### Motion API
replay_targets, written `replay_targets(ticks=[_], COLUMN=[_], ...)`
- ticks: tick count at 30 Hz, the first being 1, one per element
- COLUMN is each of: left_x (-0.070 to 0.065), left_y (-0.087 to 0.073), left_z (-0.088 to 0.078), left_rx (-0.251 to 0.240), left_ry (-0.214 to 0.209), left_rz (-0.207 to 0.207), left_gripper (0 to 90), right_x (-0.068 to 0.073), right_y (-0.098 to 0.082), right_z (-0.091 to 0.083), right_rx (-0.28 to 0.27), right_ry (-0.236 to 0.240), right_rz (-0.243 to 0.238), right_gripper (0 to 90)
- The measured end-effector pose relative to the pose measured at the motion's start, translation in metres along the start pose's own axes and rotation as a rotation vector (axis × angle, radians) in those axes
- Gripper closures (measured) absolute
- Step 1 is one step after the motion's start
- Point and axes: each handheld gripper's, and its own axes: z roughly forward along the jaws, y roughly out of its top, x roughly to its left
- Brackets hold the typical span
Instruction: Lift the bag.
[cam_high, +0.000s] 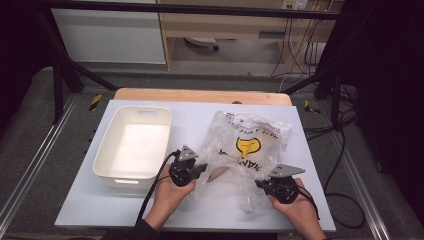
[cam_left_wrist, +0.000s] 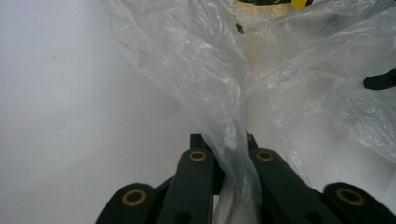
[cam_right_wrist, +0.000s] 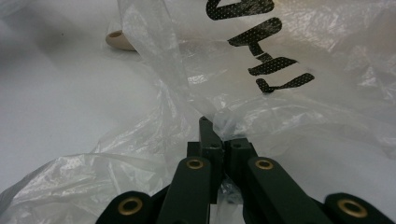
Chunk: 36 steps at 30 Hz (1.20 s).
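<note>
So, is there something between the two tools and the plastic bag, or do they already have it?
Nothing visible stands between them. The left tool is closed on a gathered fold of the plastic bag, and the right tool is closed on another fold at its near edge.

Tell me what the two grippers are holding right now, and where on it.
Both are shut on the plastic bag: the left gripper pinches its near left edge, the right gripper its near right edge.

White basin (cam_high: 133, 145) on the table (cam_high: 95, 200), left side, its bottom bare
</note>
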Motion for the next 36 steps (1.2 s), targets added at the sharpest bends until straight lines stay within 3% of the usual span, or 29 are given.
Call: replay_targets(ticks=[16,36], left_x=[0.001,0.007], left_y=[0.01,0.027], left_z=[-0.005,-0.009], left_rx=[-0.007,-0.024], left_ry=[-0.005,-0.023], left_rz=[0.014,0.001], left_gripper=[90.0,90.0], right_x=[-0.002,-0.007], right_y=[0.01,0.031], right_z=[-0.008,-0.014], right_rx=[-0.031,-0.058], right_ry=[-0.001,-0.004], right_rz=[-0.007,-0.028], right_gripper=[90.0,90.0])
